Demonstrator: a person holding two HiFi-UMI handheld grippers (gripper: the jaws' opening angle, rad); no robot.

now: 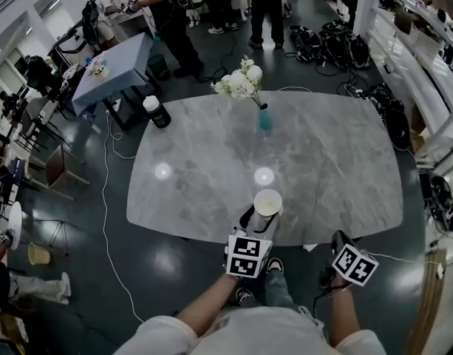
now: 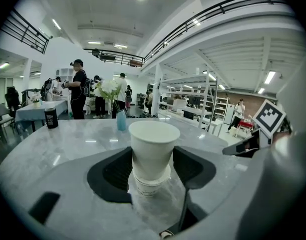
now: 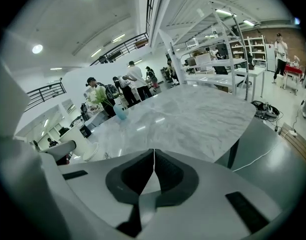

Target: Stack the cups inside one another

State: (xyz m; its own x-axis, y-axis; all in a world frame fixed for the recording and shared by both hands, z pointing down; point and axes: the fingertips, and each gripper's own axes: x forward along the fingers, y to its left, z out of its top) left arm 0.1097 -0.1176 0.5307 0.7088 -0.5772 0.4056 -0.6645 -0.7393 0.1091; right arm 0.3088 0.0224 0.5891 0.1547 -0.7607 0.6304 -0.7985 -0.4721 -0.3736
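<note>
Nearest the person, two bare forearms reach forward. The right gripper [image 3: 153, 170] hangs just short of the near rim of the table, tipped downward, with its jaws pressed together on nothing. It has no part in the work at this moment.

The left gripper [image 1: 261, 220] points forward and slightly down over that near rim. Its jaws stand wide, and the dark pads lie against both sides of the upper white paper cup [image 2: 153, 146], so it looks to have that cup in hand. The upper cup sits upright inside the lower white paper cup [image 2: 150, 185], whose rim and printed wall show beneath it. The nesting therefore appears largely done. No view shows whether the lower cup's base rests on the oval grey marble table [image 1: 204, 172] or hangs just above it.

The step in hand looks like parking the pair. To do it well:
- Squeeze lightly, since paper walls will buckle under a hard pinch.
- Keep the cups upright, so the lower one does not slide off.
- Place the pair further in from the rim.
- Open the jaws only once the base sits flat.

Further across the table stands a small teal vase of white flowers [image 1: 264, 117], and at the far left edge a black bottle with a white cap [image 1: 157, 112]. Beyond are a blue-clothed side table [image 1: 117, 66] and standing people.
</note>
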